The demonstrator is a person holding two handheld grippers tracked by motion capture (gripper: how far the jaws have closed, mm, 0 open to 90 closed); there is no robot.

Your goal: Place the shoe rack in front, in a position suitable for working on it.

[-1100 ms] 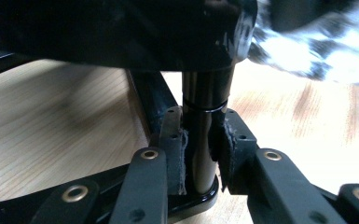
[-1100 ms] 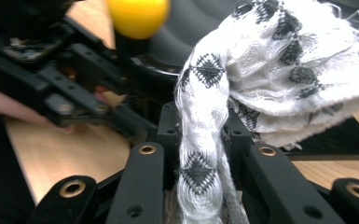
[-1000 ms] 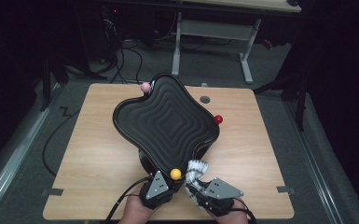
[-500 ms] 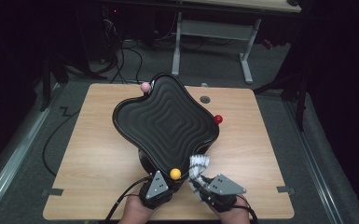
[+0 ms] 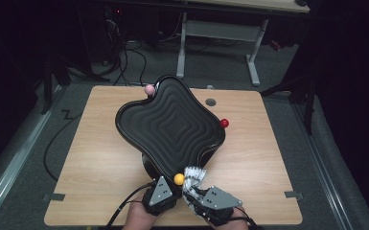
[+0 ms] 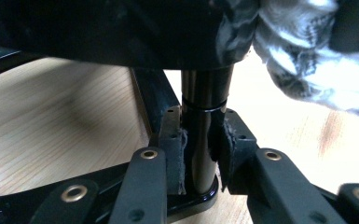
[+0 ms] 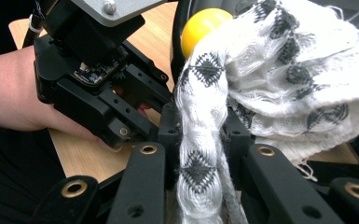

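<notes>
1. Work in hand: wiping a black glossy four-lobed ridged tray (image 5: pixel 170 128), which stands on a black cylindrical stem (image 6: pixel 204 140) over a small base, with a white woven cloth with black diamond pattern (image 7: pixel 265 79).
2. Left hand-held gripper (image 5: pixel 162 194): pressed onto the stem, padded jaws on either side of it, low down near the base. It steadies the stand at the near edge of the counter (image 5: pixel 96 158).
3. Right hand-held gripper (image 5: pixel 206 201): pinching a bunched fold of the cloth; the loose end lies against the tray's near rim, just beside a yellow ball (image 5: pixel 178 178).
4. Handling, judged: tray is stiff, smooth, probably slippery and top-heavy on one stem, so the stem is the sound grip. Cloth is soft and light, and may slip if pinched thinly.
5. Orientation: stem axis upright; the tray sits tilted, one lobe toward the far edge by a pink ball (image 5: pixel 149 89), another toward the right edge by a red ball (image 5: pixel 224 123).
</notes>
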